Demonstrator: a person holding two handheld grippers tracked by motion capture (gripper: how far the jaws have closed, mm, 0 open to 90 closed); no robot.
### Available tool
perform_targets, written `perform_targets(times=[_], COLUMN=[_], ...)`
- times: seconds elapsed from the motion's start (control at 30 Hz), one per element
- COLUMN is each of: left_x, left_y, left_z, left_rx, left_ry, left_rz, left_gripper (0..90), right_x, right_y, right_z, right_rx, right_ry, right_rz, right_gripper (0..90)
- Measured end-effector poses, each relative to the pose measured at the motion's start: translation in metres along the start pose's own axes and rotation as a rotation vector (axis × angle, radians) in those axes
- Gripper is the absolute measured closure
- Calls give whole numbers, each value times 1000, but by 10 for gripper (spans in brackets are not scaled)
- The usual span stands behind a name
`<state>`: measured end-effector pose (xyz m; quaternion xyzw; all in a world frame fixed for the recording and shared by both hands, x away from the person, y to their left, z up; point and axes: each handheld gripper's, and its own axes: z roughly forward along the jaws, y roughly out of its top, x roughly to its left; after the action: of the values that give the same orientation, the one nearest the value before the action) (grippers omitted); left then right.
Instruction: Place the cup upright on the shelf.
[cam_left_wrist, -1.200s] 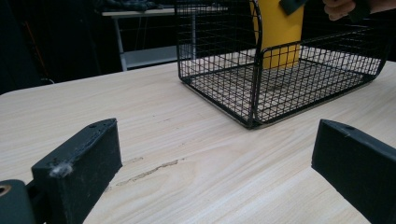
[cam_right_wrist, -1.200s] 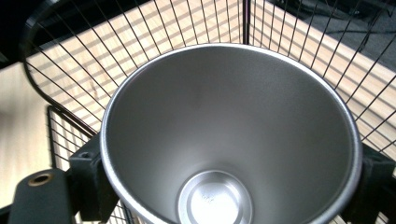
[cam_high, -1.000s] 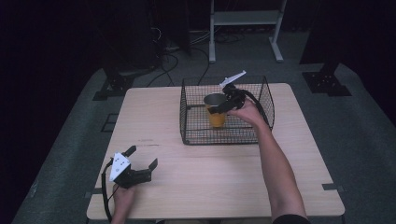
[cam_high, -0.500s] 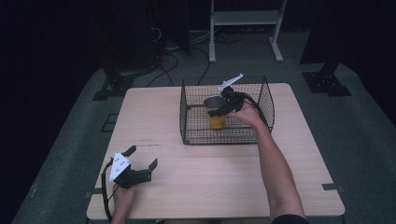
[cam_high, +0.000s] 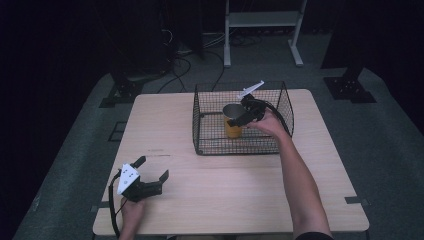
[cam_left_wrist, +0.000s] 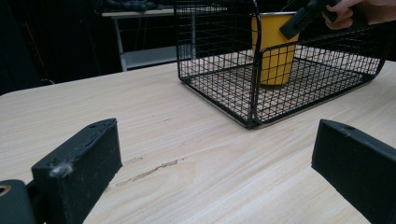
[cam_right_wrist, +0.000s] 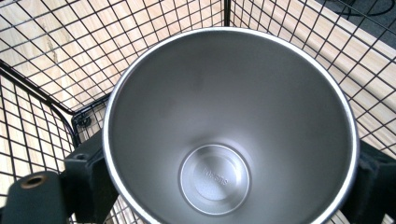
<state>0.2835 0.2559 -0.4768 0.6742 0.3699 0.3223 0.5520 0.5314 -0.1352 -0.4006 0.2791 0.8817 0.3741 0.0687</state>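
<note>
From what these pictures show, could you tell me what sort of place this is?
Probably a recording studio or lab: dark surroundings, floor cables, a metal stand, and a wooden table bearing a wire basket.

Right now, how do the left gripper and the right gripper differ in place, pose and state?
The left gripper rests on the bare table near the person; the right gripper reaches down into the wire basket. The left gripper's jaws stand wide open with nothing between them; the right gripper's jaws sit on either side of the yellow cup, near its rim. Both are black, and a hand holds each.
</note>
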Motion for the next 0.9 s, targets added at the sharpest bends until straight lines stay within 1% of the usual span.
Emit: perform_targets(times=[0.1, 0.2, 0.3, 0.43, 0.5, 0.73, 0.8, 0.9], left_x=[0, 0, 0, 0, 0, 0, 0, 1], left_y=[0, 0, 0, 0, 0, 0, 0, 0], left_z=[0, 0, 0, 0, 0, 0, 0, 0], left_rx=[0, 0, 0, -1, 0, -1, -2, -4], left_ry=[0, 0, 0, 0, 0, 0, 1, 2], left_rz=[0, 0, 0, -1, -1, -2, -3, -4], left_gripper=[8, 8, 8, 8, 8, 8, 8, 8], right_x=[1, 2, 4, 5, 5, 5, 5, 5], right_y=[1, 1, 2, 4, 5, 7, 8, 9], right_z=[-2, -3, -3, -6, -8, -18, -23, -27], right_rx=[2, 3, 11, -8, -16, -45, -64, -76], right_ry=[-8, -5, -4, -6, -18, -10, -10, -13], right_rz=[-4, -3, -5, 3, 4, 13, 17, 21], right_gripper=[85, 76, 32, 17, 0, 0, 0, 0])
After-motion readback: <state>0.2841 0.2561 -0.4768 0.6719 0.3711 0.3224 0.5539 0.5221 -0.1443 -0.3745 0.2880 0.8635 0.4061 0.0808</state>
